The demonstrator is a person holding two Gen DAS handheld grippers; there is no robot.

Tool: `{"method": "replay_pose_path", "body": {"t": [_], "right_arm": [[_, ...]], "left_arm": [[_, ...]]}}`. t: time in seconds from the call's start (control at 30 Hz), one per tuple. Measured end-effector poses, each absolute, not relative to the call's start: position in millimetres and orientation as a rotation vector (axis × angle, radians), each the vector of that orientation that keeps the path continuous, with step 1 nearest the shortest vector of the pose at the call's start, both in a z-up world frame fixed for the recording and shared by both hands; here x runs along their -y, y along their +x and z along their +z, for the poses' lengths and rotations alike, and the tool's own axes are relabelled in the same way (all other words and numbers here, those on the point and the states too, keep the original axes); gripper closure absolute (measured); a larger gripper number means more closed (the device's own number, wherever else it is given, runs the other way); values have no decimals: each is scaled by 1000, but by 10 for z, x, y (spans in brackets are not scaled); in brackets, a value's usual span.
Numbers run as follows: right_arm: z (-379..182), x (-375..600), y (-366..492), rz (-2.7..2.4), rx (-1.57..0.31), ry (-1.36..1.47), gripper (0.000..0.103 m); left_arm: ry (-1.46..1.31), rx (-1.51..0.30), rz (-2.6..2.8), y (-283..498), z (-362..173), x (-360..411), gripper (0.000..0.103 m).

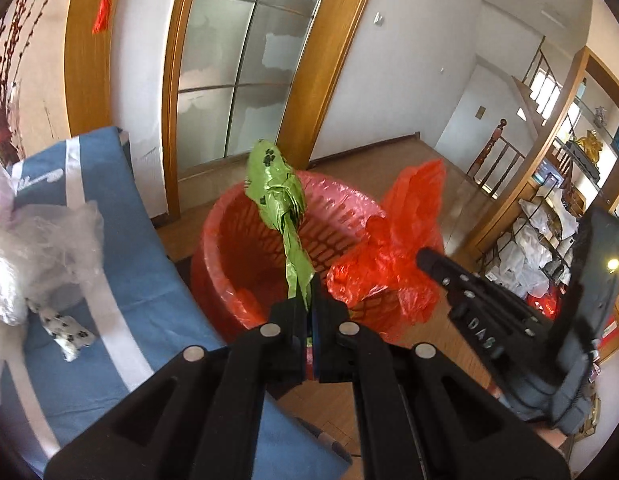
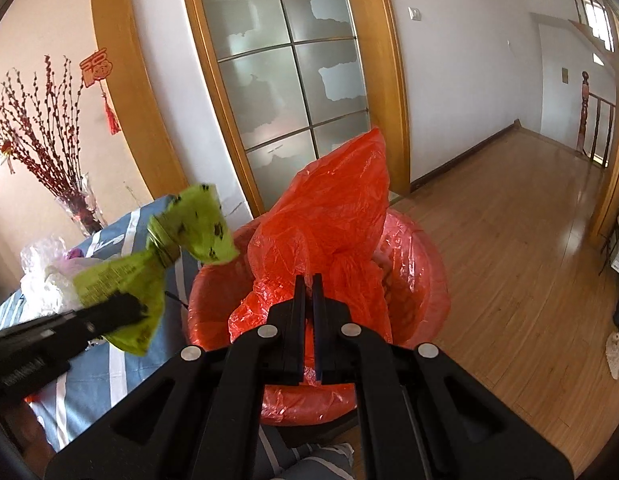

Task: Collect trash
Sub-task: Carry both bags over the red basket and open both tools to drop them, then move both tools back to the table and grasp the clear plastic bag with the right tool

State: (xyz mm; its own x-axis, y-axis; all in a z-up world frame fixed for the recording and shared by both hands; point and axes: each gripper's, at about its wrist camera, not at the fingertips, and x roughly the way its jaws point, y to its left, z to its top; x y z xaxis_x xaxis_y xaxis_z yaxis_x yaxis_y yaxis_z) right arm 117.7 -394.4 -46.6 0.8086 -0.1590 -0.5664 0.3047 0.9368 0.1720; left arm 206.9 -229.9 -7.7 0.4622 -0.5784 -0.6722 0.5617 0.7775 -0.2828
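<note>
My left gripper (image 1: 309, 284) is shut on a green plastic bag with black paw prints (image 1: 279, 192) and holds it up over a red bin (image 1: 245, 264) lined with a red plastic bag (image 1: 393, 248). My right gripper (image 2: 308, 280) is shut on a raised flap of that red liner (image 2: 329, 216), pulling it up at the bin's (image 2: 421, 276) rim. The green bag (image 2: 181, 232) and the left gripper (image 2: 121, 308) show at the left of the right wrist view. The right gripper (image 1: 429, 258) shows at the right of the left wrist view.
A table with a blue and white striped cloth (image 1: 121, 248) stands left of the bin, with clear plastic bags (image 1: 41, 248) and a white paw-print scrap (image 1: 67, 330) on it. A glass door (image 2: 285, 72) is behind. Wooden floor (image 2: 509, 240) spreads right; a cluttered shelf (image 1: 549, 232) stands far right.
</note>
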Motion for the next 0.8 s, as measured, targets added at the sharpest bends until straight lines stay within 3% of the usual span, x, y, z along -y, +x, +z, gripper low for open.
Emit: {"method": "replay_pose_path", "body": {"t": [0.1, 0.17, 0.2, 0.23, 0.27, 0.3, 0.8], "right_arm": [[-481, 3986, 1229, -250, -586, 259, 99], [-481, 4003, 1245, -253, -586, 259, 96], [-486, 4013, 1248, -259, -586, 260, 87], [-491, 4020, 1245, -261, -589, 260, 80], [-494, 4027, 1233, -264, -588, 262, 67], [-495, 4035, 1212, -269, -584, 263, 62], [-404, 3847, 1062, -255, -578, 214, 62]], "left_arm": [[-24, -860, -701, 2112, -163, 2352, 99], [-18, -870, -691, 2124, -203, 2375, 93], [-15, -875, -686, 2127, -222, 2382, 89], [-14, -878, -681, 2134, -236, 2376, 77], [-15, -881, -670, 2144, -254, 2341, 68], [-19, -880, -662, 2144, -263, 2312, 65], [-23, -805, -442, 1865, -121, 1525, 42]]}}
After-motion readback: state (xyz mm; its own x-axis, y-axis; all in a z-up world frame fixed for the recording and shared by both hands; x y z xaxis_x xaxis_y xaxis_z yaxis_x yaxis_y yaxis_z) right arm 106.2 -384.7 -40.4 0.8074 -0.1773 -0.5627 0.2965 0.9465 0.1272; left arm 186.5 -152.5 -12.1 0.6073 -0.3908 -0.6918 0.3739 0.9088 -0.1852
